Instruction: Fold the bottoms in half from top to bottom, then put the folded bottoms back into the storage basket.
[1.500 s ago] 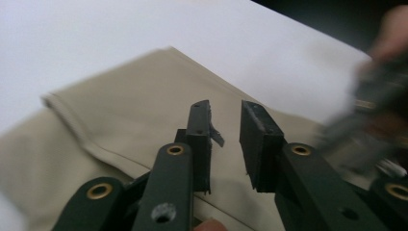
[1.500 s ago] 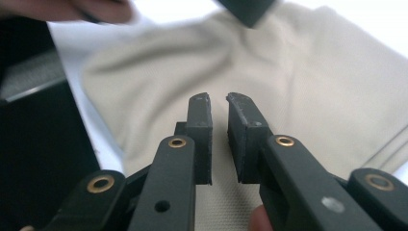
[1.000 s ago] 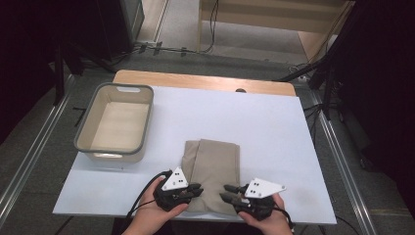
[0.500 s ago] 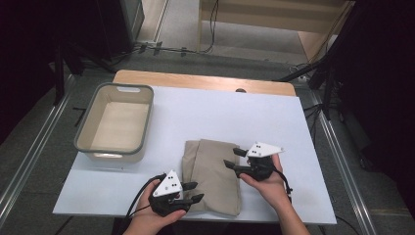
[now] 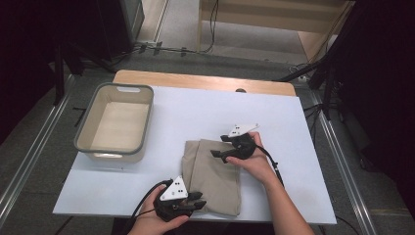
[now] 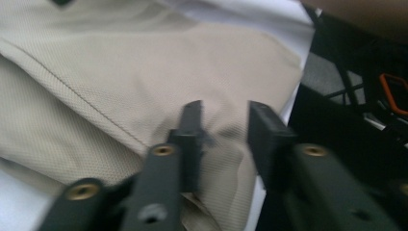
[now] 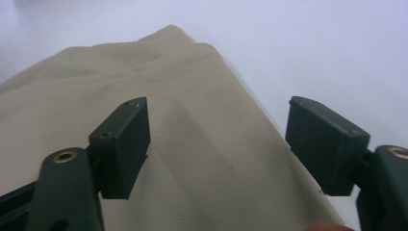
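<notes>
Desk (image 5: 205,112) first: we see its white top carrying everything, with a wooden strip along the far edge. On its left part stands an open beige plastic bin (image 5: 115,122) with a grey rim. Near the front edge, right of the bin and well apart from it, lies the folded beige cloth (image 5: 215,178), flat, its long side running away from us.

We hold the right gripper (image 5: 219,146) over the cloth's far right corner; its fingers (image 7: 122,144) have just been opening and stand wide apart above the fabric (image 7: 192,144), pressing on nothing.

We hold the left gripper (image 5: 199,201) at the cloth's near left corner. Its fingers (image 6: 191,139) have a gap between them and sit over the cloth (image 6: 96,86) close to its edge, with no fold caught between them.
</notes>
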The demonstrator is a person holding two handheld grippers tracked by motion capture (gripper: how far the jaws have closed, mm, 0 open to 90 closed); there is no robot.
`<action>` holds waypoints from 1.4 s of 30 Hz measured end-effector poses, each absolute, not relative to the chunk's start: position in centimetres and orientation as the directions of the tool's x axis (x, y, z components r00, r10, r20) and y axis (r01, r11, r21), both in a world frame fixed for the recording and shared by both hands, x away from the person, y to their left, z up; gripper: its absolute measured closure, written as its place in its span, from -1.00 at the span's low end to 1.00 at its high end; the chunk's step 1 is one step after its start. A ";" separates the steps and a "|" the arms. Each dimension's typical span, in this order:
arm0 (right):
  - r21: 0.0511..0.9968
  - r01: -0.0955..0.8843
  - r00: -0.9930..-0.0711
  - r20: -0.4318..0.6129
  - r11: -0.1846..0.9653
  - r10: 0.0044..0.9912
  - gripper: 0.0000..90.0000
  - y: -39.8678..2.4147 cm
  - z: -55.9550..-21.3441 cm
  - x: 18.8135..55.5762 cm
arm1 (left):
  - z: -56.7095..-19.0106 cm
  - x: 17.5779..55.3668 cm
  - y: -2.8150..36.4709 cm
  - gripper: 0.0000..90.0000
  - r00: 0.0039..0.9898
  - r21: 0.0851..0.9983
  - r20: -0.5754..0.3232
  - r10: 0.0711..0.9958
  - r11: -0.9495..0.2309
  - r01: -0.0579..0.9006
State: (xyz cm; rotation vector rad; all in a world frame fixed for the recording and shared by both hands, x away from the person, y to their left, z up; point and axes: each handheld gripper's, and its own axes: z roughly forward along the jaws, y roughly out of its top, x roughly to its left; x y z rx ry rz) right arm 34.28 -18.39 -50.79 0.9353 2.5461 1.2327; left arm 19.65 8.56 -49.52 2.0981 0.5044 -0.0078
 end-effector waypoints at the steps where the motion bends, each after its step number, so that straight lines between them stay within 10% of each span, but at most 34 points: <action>1: 0.752 0.466 -0.797 0.128 0.467 0.590 -0.52 -18.4 -51.0 34.5 | -49.4 19.7 8.7 0.17 0.914 0.815 -0.202 0.352 -0.458 0.357; 10: 0.723 0.460 -0.834 0.154 0.515 0.529 -0.65 -18.4 -51.7 34.7 | -48.2 20.9 11.1 -0.50 0.889 0.840 -0.228 0.398 -0.381 0.386; 23: 0.716 0.446 -0.831 0.107 0.538 0.546 -0.68 -18.4 -52.1 34.6 | -48.3 21.6 11.7 -0.53 0.877 0.837 -0.237 0.417 -0.371 0.403; 42: 0.725 0.462 -0.844 0.181 0.511 0.506 0.56 -19.1 -51.7 32.3 | -49.0 21.8 10.5 -0.53 0.871 0.808 -0.254 0.420 -0.403 0.429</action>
